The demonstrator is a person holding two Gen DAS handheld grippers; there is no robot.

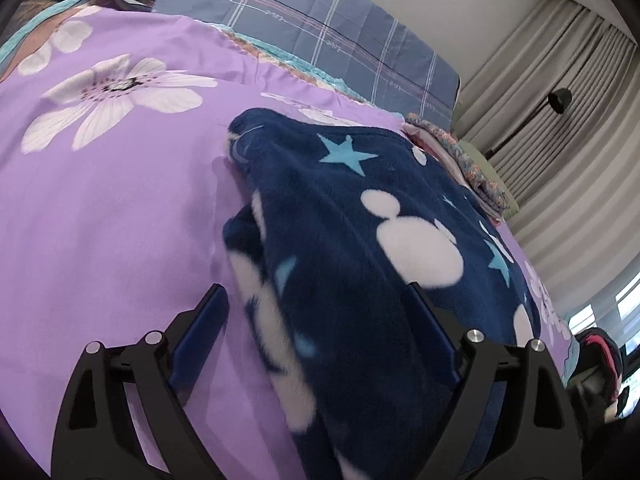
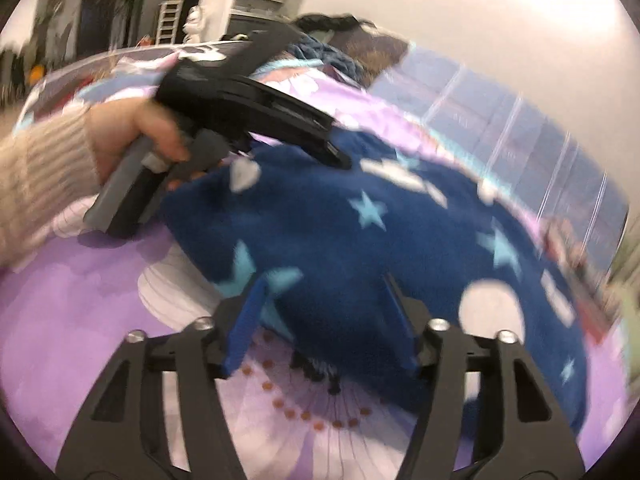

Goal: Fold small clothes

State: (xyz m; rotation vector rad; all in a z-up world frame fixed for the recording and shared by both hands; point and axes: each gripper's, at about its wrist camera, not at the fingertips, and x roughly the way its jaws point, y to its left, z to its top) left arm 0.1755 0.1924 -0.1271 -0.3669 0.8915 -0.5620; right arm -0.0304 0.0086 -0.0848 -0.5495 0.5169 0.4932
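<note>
1. Left gripper (image 1: 316, 304): blue fingers (image 1: 200, 336) are seen spread wide, with a fold of the navy fleece garment (image 1: 352, 248) lying between them; the right-hand finger is partly covered by the fleece, and no pinch is shown
2. Right gripper (image 2: 320, 292): fingers (image 2: 246, 320) are likewise seen spread apart, with the near edge of the garment (image 2: 360, 248) between them; the picture is motion-blurred, so contact cannot be told
3. In the right wrist view the left gripper (image 2: 336, 156) is seen held in a hand (image 2: 132, 136) with a beige knit cuff, its tips at the far edge of the garment
4. The garment, navy with light-blue stars and white blobs, is spread on the purple flowered sheet (image 1: 100, 200)
5. Around it: a folded patterned cloth pile (image 1: 472, 160) just beyond its far end, a blue plaid pillow (image 1: 320, 32) further back, grey curtains (image 1: 560, 100) and a black lamp (image 1: 560, 100) beyond the bed
6. Long axis: in the left wrist view it is seen running from between the fingers away toward the pillow, the narrow rounded end pointing far-left
</note>
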